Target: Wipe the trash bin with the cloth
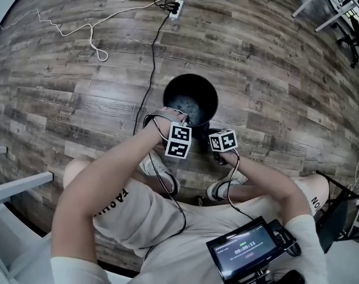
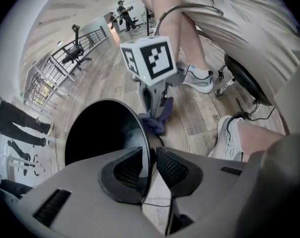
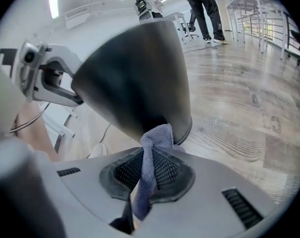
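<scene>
One black trash bin (image 1: pixel 178 86) stands upright on the wooden floor (image 1: pixel 79 99), just ahead of your two shoes (image 1: pixel 160 171). On the left, your left tool (image 2: pixel 150 153) straddles the bin's near rim, one jaw inside and one outside. Its jaws are narrowly apart with the rim between them, not clamped. On the right, your right tool (image 3: pixel 149 168) is closed on the one purple cloth (image 3: pixel 158 135). The cloth's bunched end rests against the bin's outer wall, near its base.

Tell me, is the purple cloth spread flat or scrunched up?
Scrunched: the purple cloth is a bunched strip pinched between the right tongs, by the black round bin.
</scene>
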`<state>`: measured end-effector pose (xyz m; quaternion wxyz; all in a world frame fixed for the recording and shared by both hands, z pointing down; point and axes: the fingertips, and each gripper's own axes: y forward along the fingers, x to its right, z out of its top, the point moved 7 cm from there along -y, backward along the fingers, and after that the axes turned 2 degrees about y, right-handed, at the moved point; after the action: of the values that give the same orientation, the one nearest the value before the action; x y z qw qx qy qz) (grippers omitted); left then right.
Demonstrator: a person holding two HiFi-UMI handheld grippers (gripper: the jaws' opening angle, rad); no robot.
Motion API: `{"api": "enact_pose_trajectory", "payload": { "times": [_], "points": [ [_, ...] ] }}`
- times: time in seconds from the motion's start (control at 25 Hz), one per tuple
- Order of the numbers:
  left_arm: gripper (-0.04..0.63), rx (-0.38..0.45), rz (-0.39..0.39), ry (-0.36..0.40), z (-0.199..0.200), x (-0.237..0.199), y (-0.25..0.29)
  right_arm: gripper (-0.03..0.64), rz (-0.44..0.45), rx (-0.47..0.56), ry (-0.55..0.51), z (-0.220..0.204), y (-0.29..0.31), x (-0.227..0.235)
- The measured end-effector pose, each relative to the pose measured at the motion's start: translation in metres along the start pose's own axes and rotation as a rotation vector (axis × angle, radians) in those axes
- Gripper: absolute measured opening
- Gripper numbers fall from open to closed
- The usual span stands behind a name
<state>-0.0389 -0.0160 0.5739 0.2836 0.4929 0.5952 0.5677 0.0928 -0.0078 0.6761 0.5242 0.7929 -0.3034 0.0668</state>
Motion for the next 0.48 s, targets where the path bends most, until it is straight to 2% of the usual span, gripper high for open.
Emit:
{"api": "enact_pose_trajectory", "payload": {
  "times": [0.16,0.36,0.48],
  "points": [
    [0.089,-0.021,-0.005,0.009,-0.006,-0.001,-0.003,0.034,0.067,0.000,-0.019,0.006,-0.044,-0.031],
    [0.089,-0.089,0.015,0.056,-0.020,0.002,0.004,0.034,0.112,0.062,0.067,0.022,-0.092,-0.054],
    [0.087,-0.094,0.014,0.028,-0.023,0.003,0.006,0.034,0.116,0.119,0.147,0.035,-0.106,-0.061]
  ]
}}
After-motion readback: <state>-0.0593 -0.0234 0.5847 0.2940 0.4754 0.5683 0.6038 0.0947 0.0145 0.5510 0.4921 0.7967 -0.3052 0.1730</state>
